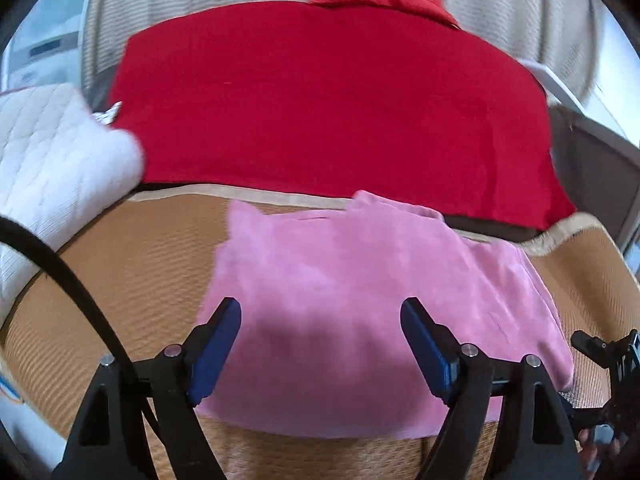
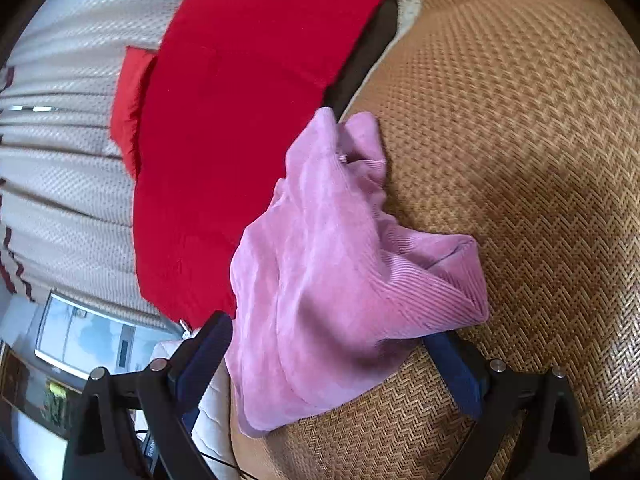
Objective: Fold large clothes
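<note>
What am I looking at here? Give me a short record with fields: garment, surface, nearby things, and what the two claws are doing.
garment: pink garment, partly folded, corded fabric, lying loose
surface: woven straw mat
nearby: red blanket beyond the mat; white quilted pad at the left
left gripper: open, above the garment, holding nothing
right gripper: open, garment edge lies between its fingers, not pinched

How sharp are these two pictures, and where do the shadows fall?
Left wrist view: motion-smeared, and the pink garment carries a dark shadow between the open left gripper fingers. Right wrist view: sharper, the woven mat weave reads clearly, with a soft shadow on it right of the garment.
</note>
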`<control>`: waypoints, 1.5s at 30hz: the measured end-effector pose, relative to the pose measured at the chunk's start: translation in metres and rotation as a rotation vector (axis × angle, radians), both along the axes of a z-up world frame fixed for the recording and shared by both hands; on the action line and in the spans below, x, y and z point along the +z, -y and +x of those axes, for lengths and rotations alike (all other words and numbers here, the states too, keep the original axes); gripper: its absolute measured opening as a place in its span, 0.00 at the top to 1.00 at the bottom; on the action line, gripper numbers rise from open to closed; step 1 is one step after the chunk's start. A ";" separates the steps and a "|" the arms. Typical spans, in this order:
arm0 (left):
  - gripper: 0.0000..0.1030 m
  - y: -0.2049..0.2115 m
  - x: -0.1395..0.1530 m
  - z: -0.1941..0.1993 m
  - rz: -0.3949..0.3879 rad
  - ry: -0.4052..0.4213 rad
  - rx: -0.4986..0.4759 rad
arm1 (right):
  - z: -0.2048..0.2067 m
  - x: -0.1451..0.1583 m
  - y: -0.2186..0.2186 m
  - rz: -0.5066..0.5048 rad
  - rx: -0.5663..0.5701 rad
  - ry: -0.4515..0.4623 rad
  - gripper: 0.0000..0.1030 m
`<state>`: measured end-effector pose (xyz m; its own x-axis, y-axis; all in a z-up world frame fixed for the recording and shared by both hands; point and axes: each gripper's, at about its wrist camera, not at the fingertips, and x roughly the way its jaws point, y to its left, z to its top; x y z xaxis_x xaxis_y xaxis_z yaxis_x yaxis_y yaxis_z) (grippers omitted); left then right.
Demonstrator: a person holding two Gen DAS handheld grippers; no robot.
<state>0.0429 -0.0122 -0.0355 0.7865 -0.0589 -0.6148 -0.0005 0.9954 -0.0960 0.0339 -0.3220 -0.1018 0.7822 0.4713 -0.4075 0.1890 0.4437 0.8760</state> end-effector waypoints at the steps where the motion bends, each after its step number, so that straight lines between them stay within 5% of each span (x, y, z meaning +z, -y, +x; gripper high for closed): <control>1: 0.20 0.005 -0.002 0.002 0.006 -0.006 -0.008 | -0.002 -0.001 0.001 0.002 0.000 -0.005 0.06; 14: 0.20 0.043 -0.031 0.045 0.112 -0.114 -0.028 | -0.023 -0.009 -0.006 0.027 0.046 -0.033 0.06; 19: 0.20 0.040 -0.025 0.054 0.090 -0.079 -0.015 | -0.012 -0.008 -0.002 0.014 0.017 -0.027 0.06; 23: 0.20 0.047 -0.044 0.069 0.132 -0.176 -0.028 | -0.013 -0.006 -0.002 -0.007 0.014 -0.016 0.06; 38: 0.20 0.040 -0.046 0.065 0.104 -0.192 -0.035 | -0.010 0.006 -0.006 -0.100 -0.013 -0.030 0.06; 45: 0.20 0.029 -0.035 0.060 0.024 -0.167 -0.020 | -0.008 0.004 0.001 -0.108 -0.036 -0.021 0.06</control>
<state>0.1024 -0.0412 -0.0706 0.6723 -0.0571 -0.7381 0.0057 0.9974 -0.0720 0.0261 -0.3226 -0.0978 0.7884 0.3959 -0.4709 0.2244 0.5277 0.8193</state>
